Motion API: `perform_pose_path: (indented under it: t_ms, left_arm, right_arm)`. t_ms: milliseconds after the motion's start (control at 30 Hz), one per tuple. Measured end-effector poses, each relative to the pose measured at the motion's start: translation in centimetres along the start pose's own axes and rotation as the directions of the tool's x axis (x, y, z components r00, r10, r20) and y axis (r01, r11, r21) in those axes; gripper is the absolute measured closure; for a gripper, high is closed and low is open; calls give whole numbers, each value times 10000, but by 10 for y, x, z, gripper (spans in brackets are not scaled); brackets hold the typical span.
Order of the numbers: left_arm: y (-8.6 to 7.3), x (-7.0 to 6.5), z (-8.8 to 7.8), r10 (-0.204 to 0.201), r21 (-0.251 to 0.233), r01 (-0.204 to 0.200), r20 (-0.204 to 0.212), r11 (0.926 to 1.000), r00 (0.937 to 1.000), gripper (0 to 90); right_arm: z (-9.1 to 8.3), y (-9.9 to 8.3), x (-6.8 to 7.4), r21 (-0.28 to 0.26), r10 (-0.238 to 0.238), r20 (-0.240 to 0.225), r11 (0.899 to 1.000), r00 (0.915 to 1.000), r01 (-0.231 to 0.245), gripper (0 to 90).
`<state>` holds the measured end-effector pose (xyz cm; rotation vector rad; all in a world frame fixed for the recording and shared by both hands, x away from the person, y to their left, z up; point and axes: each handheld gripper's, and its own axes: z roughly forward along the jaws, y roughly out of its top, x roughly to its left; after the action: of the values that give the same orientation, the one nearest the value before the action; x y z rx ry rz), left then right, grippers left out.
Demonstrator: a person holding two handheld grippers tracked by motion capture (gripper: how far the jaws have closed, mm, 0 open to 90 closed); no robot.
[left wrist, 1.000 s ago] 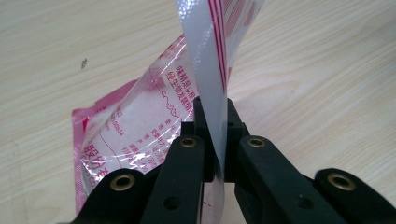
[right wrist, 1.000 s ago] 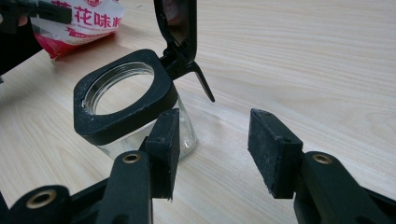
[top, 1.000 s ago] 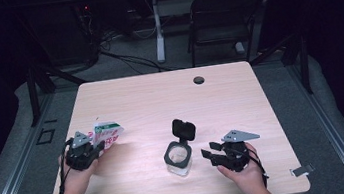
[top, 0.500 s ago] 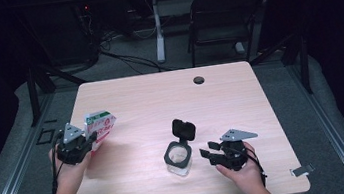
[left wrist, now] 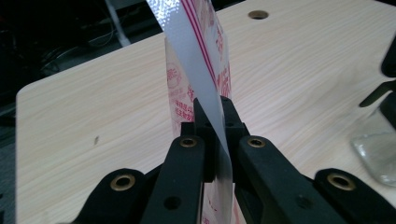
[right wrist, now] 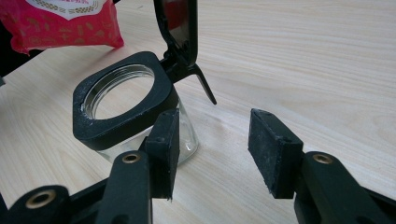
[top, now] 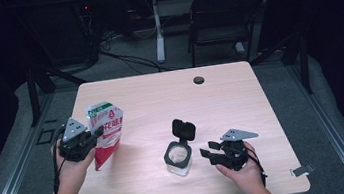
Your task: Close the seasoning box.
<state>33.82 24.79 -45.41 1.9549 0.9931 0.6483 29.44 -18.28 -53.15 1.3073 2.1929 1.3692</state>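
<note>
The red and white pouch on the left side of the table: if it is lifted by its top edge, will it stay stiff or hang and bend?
The pouch is probably floppy: the left hand-held gripper pinches a thin flat seam and the body hangs below. It looks light, held by one edge. The glossy film may be slippery, so it could slide from the pads.

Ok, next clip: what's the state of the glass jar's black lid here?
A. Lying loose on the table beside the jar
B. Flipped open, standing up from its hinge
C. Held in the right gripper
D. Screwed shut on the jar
B: the lid stands upright from the hinge at the back of the jar, leaving the mouth open, and the right gripper sits open beside the jar, holding nothing.
</note>
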Motion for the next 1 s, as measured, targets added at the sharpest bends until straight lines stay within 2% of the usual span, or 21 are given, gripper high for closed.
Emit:
perform_pose_path:
  t_ms: [233, 267, 533, 700, 833, 1000]
  left_arm:
    - [10, -18, 7, 317, -171, -309, 502, 9994, 9982, 900]
    - [13, -25, 10, 440, -191, -428, 648, 9989, 9969, 900]
    - [17, -46, 19, 749, -221, -727, 1212, 9971, 9898, 900]
    - [17, -54, 20, 916, -253, -888, 1472, 9957, 9849, 900]
    - [16, -61, 17, 900, -395, -839, 1937, 9957, 9769, 900]
    - [14, -70, 16, 1179, -407, -1117, 2216, 9929, 9680, 900]
  right_arm:
    - [-1, 0, -1, -48, 47, 2, 10000, 10000, -47, 536]
    - [-2, 0, -1, -57, 21, 33, 10000, 10000, -21, 535]
    - [-3, 0, -2, -59, 1, 42, 10000, 10000, 0, 535]
    - [-3, 0, -2, -93, 74, 57, 9999, 10000, -73, 536]
    - [-3, 0, -2, -97, 65, 57, 9999, 10000, -64, 535]
    - [-3, 0, -3, -66, 19, 57, 10000, 10000, -19, 535]
